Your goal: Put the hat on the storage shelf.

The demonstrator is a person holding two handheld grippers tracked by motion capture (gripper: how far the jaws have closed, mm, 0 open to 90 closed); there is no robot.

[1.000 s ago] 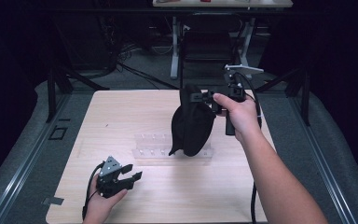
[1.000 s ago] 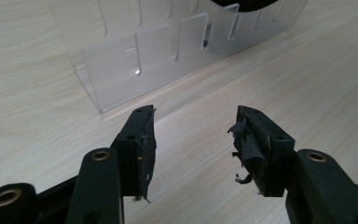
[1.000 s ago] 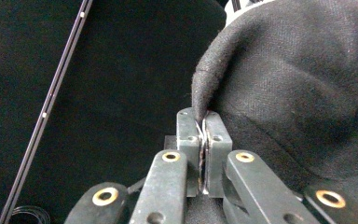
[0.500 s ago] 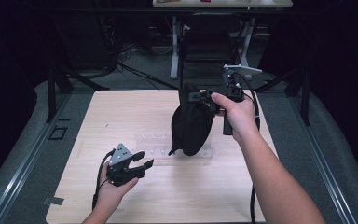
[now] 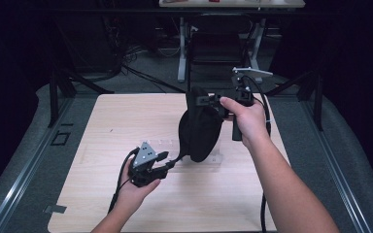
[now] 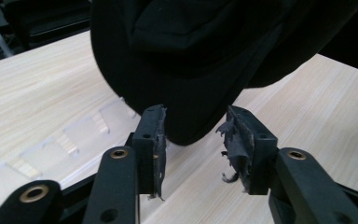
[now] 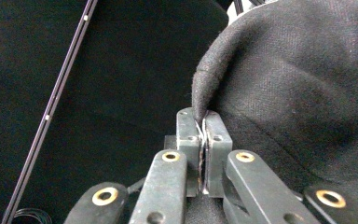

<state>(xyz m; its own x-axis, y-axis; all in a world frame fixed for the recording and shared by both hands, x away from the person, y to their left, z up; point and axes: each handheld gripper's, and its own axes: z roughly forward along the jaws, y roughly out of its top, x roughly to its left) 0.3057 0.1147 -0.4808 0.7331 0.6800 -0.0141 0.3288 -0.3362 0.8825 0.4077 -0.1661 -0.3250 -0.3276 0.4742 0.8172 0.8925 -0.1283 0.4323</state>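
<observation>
— What is that dark thing, and where does it sit?

— A black fabric bag (image 5: 200, 131), soft and woven. It hangs above the middle of the counter (image 5: 126, 121), its rounded bottom low over the wood. In my right gripper view the weave shows close up (image 7: 298, 79).

— Who has it?

— My right gripper (image 5: 212, 101) does. The jaws are pressed together on a folded edge of the cloth at the top of the bag, with only that pinch of fabric between them. My right hand (image 5: 245, 121) is wrapped around the handle behind it.

— And your left?

— My left gripper (image 5: 162, 162) is low at the bag's lower left, my left hand (image 5: 136, 187) under it. Its jaws stand apart with nothing between them; the left gripper view has the bag's bottom curve just beyond them (image 6: 182, 93). The pads (image 6: 235, 140) are frayed and torn at the edges.

— Anything under the bag?

— A clear plastic tray (image 5: 167, 145) with small compartments lies flat on the counter, partly behind the bag.

— Any label or print?

— I can read no writing on the bag, the tray or the grippers.
</observation>
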